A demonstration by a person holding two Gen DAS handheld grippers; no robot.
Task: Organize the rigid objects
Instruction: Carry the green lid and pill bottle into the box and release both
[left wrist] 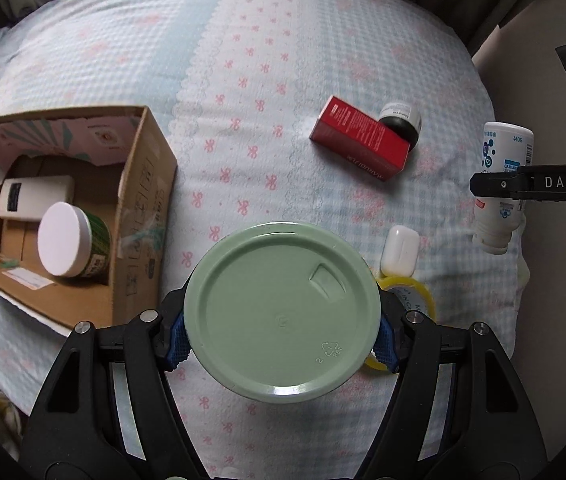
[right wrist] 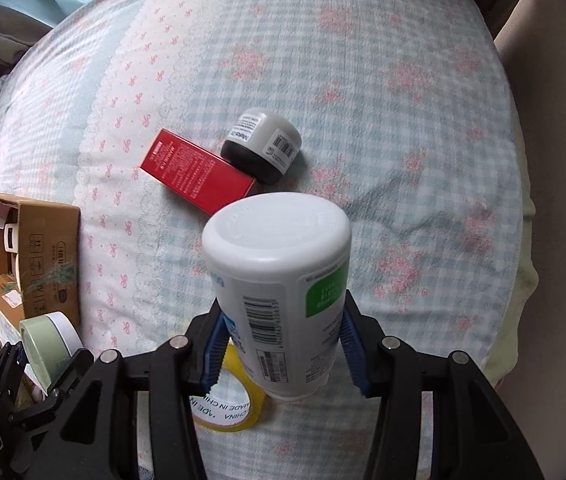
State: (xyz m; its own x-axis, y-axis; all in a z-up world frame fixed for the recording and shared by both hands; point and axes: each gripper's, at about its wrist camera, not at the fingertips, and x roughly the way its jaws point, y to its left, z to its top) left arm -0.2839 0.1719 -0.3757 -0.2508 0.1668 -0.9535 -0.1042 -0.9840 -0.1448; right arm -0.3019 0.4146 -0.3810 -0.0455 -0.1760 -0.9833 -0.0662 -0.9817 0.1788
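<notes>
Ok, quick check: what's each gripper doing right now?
Left gripper: closed on the green-lidded jar, lifted off the bed.
Right gripper: closed on the white bottle, also held up.

We look steeply down from both wrists onto the patterned bedspread (left wrist: 267,92), each view close behind its own blue pads (right wrist: 215,356). Both views share the red box (left wrist: 359,140), the cardboard box (right wrist: 49,248) at the left and the yellow tape roll (right wrist: 239,408) nearby.
</notes>
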